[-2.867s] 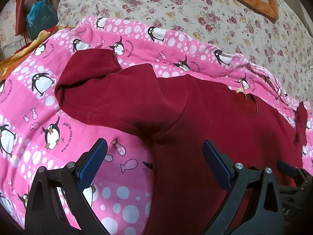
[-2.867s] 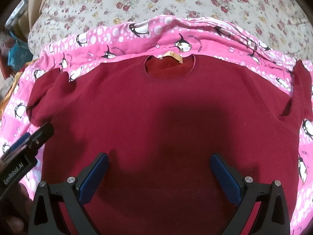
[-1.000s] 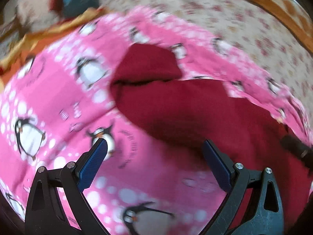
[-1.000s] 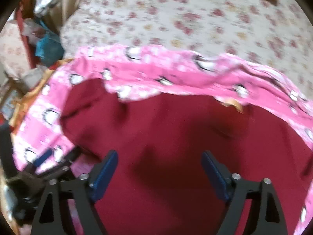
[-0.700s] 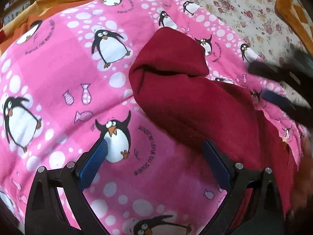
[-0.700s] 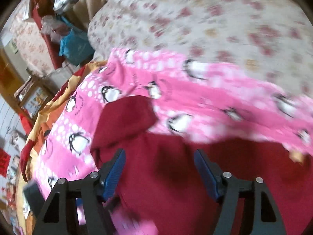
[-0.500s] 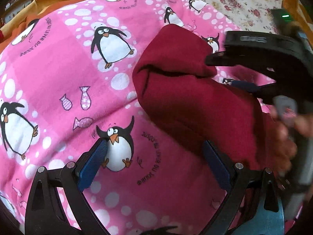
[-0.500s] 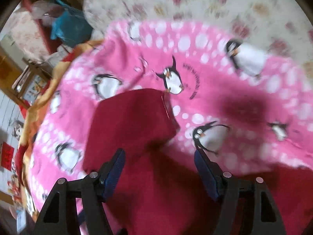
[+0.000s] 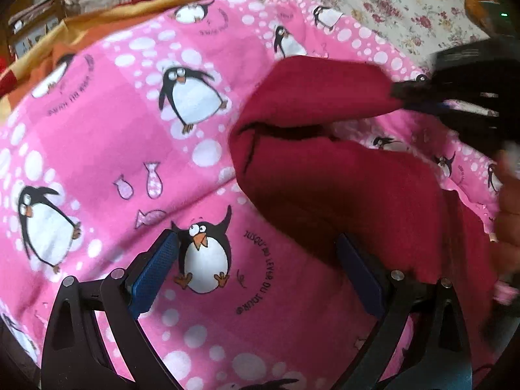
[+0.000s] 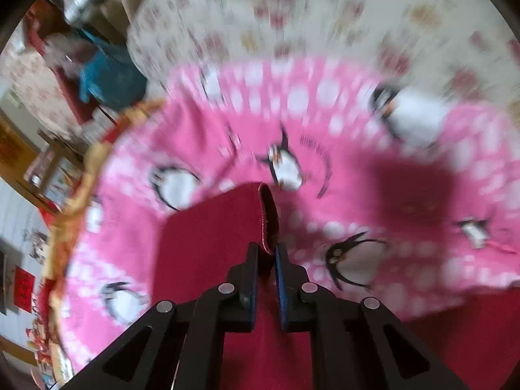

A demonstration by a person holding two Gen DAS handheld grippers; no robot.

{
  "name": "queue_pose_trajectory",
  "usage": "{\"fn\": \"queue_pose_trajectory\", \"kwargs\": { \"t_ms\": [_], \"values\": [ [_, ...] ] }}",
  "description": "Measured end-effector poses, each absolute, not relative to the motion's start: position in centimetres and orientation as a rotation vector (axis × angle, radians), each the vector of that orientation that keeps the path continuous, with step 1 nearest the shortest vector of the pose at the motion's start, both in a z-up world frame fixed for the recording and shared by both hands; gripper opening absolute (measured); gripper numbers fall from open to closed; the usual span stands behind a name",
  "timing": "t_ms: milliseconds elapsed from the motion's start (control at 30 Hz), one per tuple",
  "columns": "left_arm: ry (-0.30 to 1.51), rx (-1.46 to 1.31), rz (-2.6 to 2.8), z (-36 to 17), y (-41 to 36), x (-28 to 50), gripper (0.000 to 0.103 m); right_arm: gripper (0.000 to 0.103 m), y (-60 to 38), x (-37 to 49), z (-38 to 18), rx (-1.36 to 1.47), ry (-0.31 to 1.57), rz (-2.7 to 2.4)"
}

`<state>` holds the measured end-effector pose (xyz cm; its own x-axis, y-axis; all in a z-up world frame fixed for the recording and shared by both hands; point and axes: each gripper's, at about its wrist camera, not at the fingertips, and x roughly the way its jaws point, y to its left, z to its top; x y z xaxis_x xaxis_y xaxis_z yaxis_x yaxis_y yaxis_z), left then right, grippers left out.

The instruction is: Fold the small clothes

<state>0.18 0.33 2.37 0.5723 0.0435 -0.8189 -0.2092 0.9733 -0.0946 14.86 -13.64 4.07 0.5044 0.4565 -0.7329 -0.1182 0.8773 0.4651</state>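
A dark red shirt (image 9: 351, 188) lies on a pink penguin-print blanket (image 9: 107, 149). Its left sleeve (image 9: 312, 97) sticks up and away from the body. My right gripper (image 10: 266, 253) is shut on the sleeve's cuff edge (image 10: 265, 214); it shows in the left wrist view (image 9: 403, 97) at the sleeve's right end, lifting the cuff slightly. My left gripper (image 9: 256, 273) is open and empty, low over the blanket, its right finger (image 9: 357, 276) over the shirt's side edge.
A floral bedspread (image 9: 390, 3) lies beyond the blanket. Orange and yellow bedding (image 9: 97, 26) borders the blanket's left edge. Furniture and bags (image 10: 97, 65) stand off the bed at far left. The right wrist view is motion-blurred.
My right gripper swung left across the shirt to the left sleeve and closed on its cuff. My left gripper stayed open and moved closer to the sleeve.
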Motion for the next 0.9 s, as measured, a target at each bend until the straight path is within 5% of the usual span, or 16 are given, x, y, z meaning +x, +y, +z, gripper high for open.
{"fn": "queue_pose_trajectory", "kwargs": {
  "t_ms": [567, 900],
  "values": [
    [0.864, -0.104, -0.011, 5.5, -3.2, -3.4, 0.098, 0.008, -33.6, -3.3, 16.1, 0.479, 0.733, 0.187],
    [0.918, 0.002, -0.066, 4.0, -6.7, -3.9, 0.098, 0.008, -44.7, -13.2, 11.9, 0.526, 0.763, -0.133]
  ]
}}
